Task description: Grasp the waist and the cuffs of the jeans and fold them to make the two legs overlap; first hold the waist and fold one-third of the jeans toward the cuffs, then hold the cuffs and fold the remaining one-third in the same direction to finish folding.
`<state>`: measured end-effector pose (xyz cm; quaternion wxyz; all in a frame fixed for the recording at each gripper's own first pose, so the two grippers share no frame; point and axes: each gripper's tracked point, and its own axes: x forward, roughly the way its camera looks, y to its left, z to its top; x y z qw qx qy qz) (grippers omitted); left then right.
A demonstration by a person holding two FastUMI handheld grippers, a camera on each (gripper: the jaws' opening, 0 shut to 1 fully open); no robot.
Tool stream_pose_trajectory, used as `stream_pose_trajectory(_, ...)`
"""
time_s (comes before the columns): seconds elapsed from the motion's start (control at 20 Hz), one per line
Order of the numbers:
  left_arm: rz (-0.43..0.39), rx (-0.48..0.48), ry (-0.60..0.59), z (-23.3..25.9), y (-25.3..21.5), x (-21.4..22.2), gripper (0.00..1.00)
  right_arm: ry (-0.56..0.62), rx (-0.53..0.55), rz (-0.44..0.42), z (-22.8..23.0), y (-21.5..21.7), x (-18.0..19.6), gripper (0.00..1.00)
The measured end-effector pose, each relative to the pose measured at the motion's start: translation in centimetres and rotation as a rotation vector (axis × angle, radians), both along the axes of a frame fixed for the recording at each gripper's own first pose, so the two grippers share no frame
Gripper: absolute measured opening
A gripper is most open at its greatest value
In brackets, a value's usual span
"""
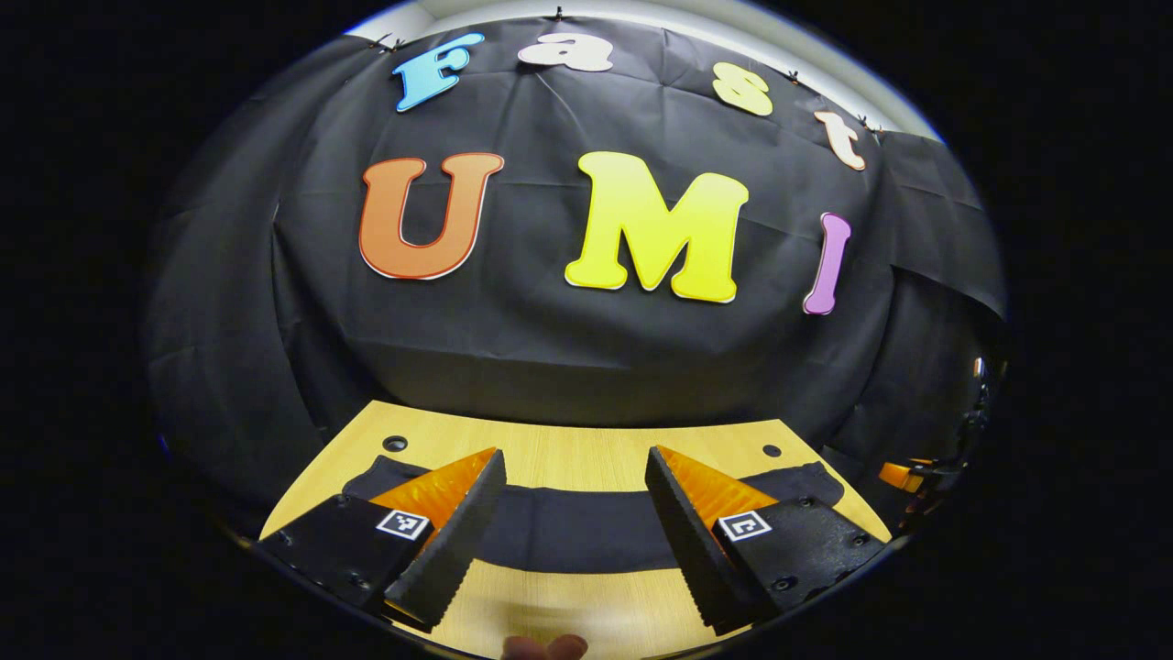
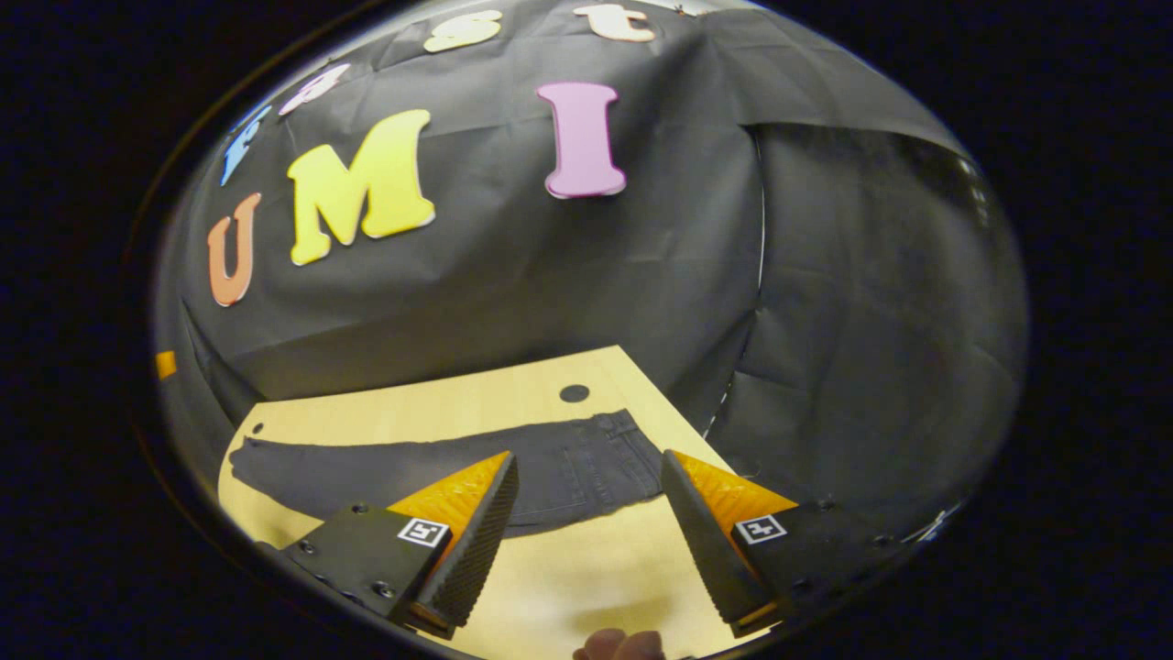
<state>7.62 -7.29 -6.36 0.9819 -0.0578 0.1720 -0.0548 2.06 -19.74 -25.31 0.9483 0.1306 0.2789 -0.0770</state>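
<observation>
Dark jeans [image 1: 586, 536] lie flat across the wooden table [image 1: 568, 458], stretched from left to right, the legs on top of one another. In the right gripper view the jeans [image 2: 550, 467] show their waist and back pocket at the right end, near the table's right edge, and the cuffs at the far left. My left gripper [image 1: 575, 532] hovers open above the middle of the jeans, nothing between its fingers. Open too is my right gripper [image 2: 589, 532], held over the bare wood just in front of the waist end.
The table [image 2: 440, 403] has small round holes [image 1: 395, 444] near its back corners, one hole [image 2: 574, 393] behind the waist. Black cloth walls close in behind and at the right. A person's fingertips [image 1: 545, 647] show at the bottom edge.
</observation>
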Motion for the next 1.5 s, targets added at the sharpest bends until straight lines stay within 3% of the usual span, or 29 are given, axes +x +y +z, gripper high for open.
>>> stream_pose_trajectory(0.25, 0.042, 0.014, 0.054, -1.0, -1.4, 0.1, 0.99, 0.124, 0.035, -0.029, -10.6, -3.5, 5.0, 0.94)
stream_pose_trajectory(0.3, 0.044, 0.020, 0.065, -1.3, -1.8, 0.0, 0.98, 0.132, 0.041, -0.041, -11.9, -4.3, 5.9, 0.98)
stream_pose_trajectory(0.55, 0.045, 0.042, 0.102, -2.4, -2.6, 0.0, 0.99, 0.187, 0.094, -0.001, -16.8, -4.6, 7.8, 0.96)
stream_pose_trajectory(0.75, 0.053, 0.037, 0.090, -2.3, -2.8, 0.2, 0.98, 0.182, 0.152, 0.014, -17.5, -4.1, 8.1, 0.94)
stream_pose_trajectory(0.8, 0.059, 0.031, 0.094, -2.3, -2.7, 0.1, 0.99, 0.178, 0.151, 0.014, -17.5, -4.1, 8.3, 0.84)
stream_pose_trajectory(0.9, 0.073, 0.021, 0.097, -2.4, -2.3, -0.3, 0.99, 0.185, 0.158, 0.024, -17.4, -3.7, 8.2, 0.82)
stream_pose_trajectory(1.0, 0.086, 0.028, 0.099, -2.5, -1.6, -0.7, 0.98, 0.193, 0.171, 0.027, -17.6, -3.5, 8.1, 0.66)
stream_pose_trajectory(1.05, 0.094, 0.031, 0.100, -2.6, -1.3, -0.8, 0.99, 0.193, 0.179, 0.034, -17.7, -3.4, 8.2, 0.65)
stream_pose_trajectory(1.5, 0.161, 0.057, 0.099, -3.0, 2.0, -2.9, 0.99, 0.226, 0.123, 0.027, -16.1, -2.9, 8.1, 0.03)
